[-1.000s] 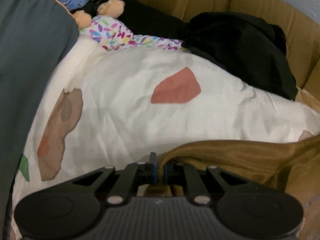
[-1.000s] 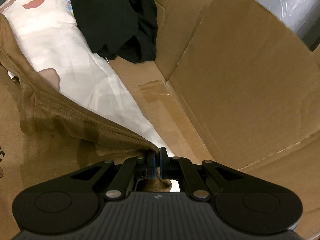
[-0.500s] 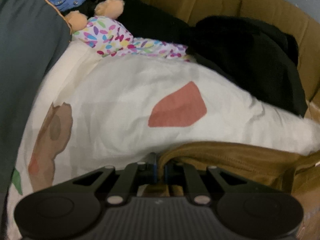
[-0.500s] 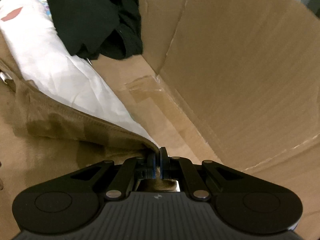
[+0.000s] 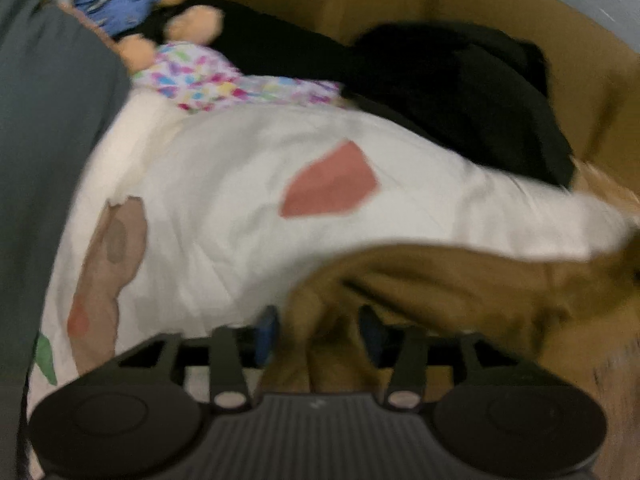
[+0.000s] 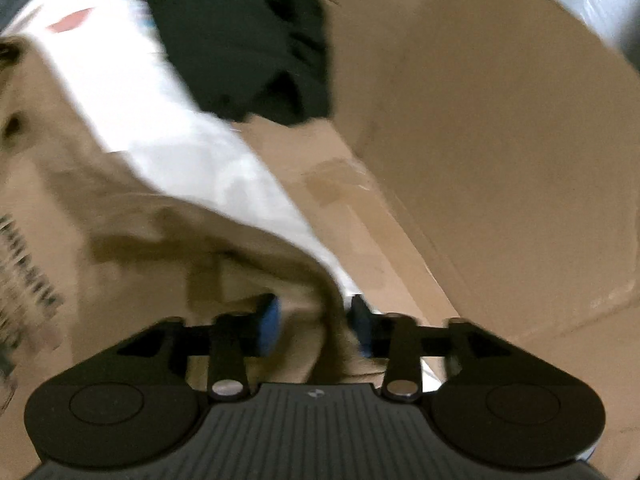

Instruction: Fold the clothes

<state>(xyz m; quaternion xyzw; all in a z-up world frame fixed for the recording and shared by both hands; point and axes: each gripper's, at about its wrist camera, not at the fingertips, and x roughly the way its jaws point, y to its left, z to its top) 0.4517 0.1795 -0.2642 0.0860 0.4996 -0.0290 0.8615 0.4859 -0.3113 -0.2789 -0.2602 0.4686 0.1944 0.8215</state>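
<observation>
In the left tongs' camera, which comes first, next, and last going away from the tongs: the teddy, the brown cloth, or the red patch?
1. Brown cloth: lies between the opening left tongs.
2. Red patch: middle, on the white sheet.
3. Teddy: far back, upper left corner.

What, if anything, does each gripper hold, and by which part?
Nothing is gripped. Both the left gripper and right gripper are opening, and the brown garment's edge hangs loose between their jaws.
</observation>
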